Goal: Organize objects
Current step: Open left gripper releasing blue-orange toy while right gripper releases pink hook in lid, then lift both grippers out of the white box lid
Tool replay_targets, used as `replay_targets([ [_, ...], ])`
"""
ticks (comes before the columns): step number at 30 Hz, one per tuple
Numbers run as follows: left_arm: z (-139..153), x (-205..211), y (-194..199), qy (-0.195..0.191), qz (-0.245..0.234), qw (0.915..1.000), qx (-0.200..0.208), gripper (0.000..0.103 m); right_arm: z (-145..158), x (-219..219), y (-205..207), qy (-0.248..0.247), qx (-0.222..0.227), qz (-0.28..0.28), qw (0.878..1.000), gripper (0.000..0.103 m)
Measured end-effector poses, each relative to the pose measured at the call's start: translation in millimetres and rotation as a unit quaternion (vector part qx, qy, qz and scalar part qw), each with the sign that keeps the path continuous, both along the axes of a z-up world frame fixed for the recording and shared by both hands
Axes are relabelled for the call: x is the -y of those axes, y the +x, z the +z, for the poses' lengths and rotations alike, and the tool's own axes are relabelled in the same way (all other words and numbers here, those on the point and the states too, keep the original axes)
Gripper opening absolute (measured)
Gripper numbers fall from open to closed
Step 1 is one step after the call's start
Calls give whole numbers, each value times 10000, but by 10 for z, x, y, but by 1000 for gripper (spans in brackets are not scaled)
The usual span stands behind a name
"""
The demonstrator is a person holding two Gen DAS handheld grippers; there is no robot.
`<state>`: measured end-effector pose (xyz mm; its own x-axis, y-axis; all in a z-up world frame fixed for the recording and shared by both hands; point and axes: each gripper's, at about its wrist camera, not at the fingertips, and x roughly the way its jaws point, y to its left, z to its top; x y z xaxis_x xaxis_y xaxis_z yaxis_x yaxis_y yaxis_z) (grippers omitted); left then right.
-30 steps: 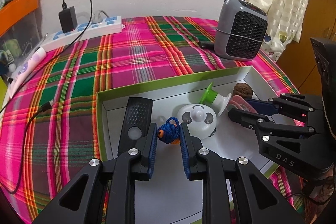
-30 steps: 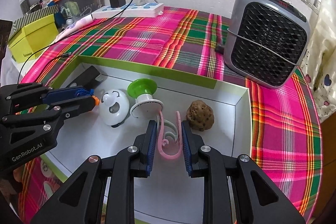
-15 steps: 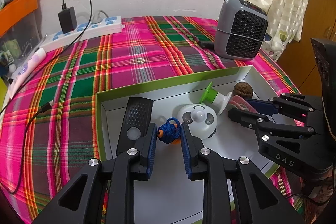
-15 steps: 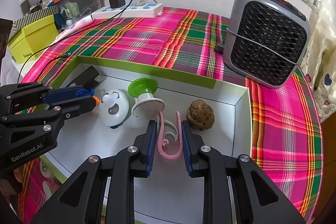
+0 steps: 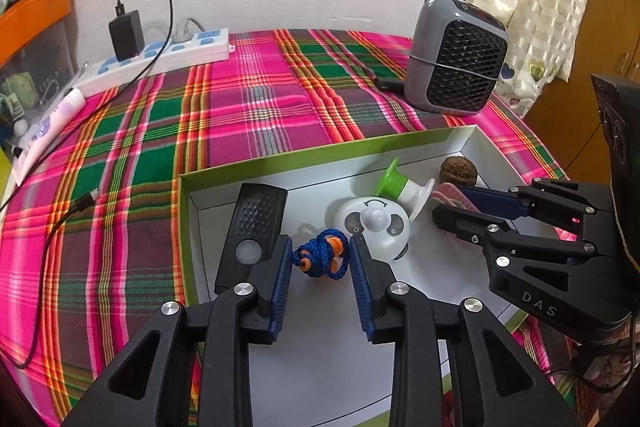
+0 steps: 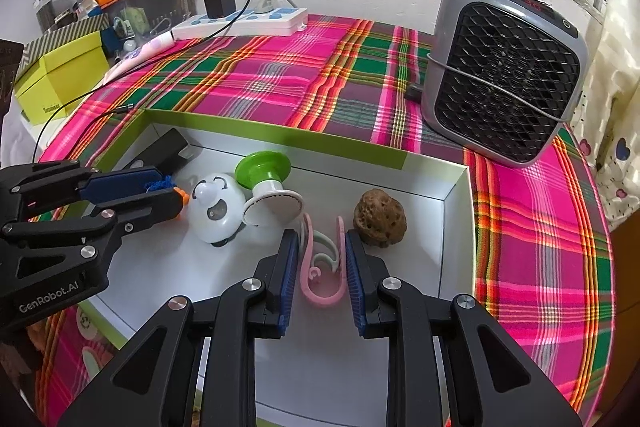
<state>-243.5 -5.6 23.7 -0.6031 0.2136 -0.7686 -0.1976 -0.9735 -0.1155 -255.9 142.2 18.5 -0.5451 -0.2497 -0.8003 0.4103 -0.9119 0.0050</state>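
Note:
A shallow green box with a white inside (image 5: 320, 153) lies on the plaid cloth. Over its left part my left gripper (image 5: 320, 241) points down, its jaws opening. A small bundle of blue cord with orange beads (image 5: 320, 257) sits between the pads, which stand just off it. My right gripper (image 6: 321, 235) is shut on a pink curved hook (image 6: 320, 291) low over the box floor. Also in the box are a black remote-like device (image 5: 256, 223), a white round toy with a face (image 6: 216, 207), a green and white spool (image 6: 264, 179) and a walnut (image 6: 378, 223).
A grey fan heater (image 6: 504, 79) stands on the cloth behind the box's right end. At the back left lies a white power strip (image 5: 160, 59) with a black charger, its cable trailing over the cloth. A yellow-green box (image 6: 56, 83) and clutter sit at the far left.
My left gripper's jaws have parted a little, and the cord bundle has spread out between them. The right gripper and the pink hook have not moved.

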Motion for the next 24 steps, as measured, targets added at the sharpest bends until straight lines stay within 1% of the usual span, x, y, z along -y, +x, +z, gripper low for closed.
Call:
replay_targets([
  [4, 12, -4, 14, 30, 24, 10000, -22, 31, 11, -11, 18, -36, -15, -9, 10000, 25],
  [9, 31, -8, 47, 30, 34, 10000, -38, 33, 23, -19, 49, -50, -36, -64, 10000, 30],
  [14, 81, 10, 109, 70, 51, 9999, -77, 37, 59, -30, 98, -98, -77, -101, 9999, 32],
  [18, 117, 39, 145, 98, 67, 9999, -103, 37, 99, -46, 144, -153, -134, -145, 9997, 39],
  [24, 197, 53, 248, 128, 76, 9997, -184, 38, 158, -62, 231, -170, -206, -189, 9995, 39],
])
